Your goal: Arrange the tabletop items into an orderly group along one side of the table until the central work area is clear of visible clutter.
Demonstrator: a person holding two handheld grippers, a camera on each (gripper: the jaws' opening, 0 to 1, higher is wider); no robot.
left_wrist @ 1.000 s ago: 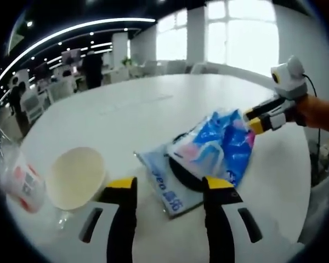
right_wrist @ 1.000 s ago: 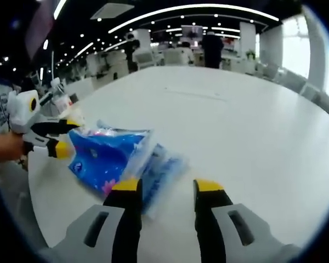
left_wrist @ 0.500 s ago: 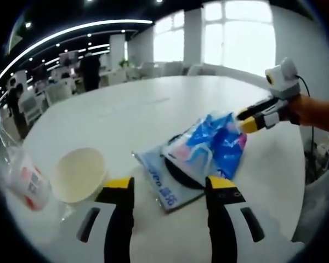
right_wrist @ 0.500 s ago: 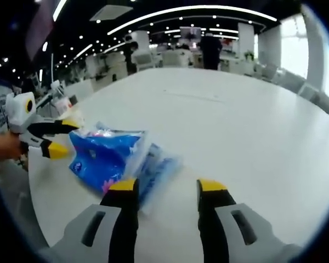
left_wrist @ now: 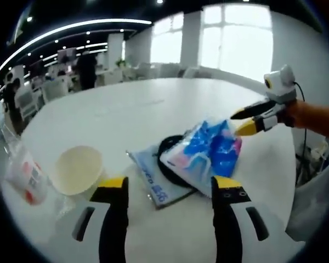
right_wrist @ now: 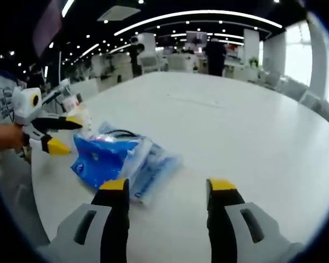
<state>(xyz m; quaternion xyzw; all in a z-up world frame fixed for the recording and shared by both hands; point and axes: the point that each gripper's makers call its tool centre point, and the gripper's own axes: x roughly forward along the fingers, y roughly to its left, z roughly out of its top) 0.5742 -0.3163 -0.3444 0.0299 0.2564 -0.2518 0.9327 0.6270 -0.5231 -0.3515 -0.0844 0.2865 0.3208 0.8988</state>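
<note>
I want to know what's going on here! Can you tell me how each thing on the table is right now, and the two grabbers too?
Left gripper: open, holding nothing.
Right gripper: open, holding nothing.
Blue packet: lying on the table, on top of a black ring.
Flat pale-blue pack: lying flat, partly under the ring.
Paper bowl: upright, looks empty.
Plastic cup: tipped over beside the bowl.

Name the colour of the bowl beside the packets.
Cream, inside and out; the bowl shows best in the left gripper view.
</note>
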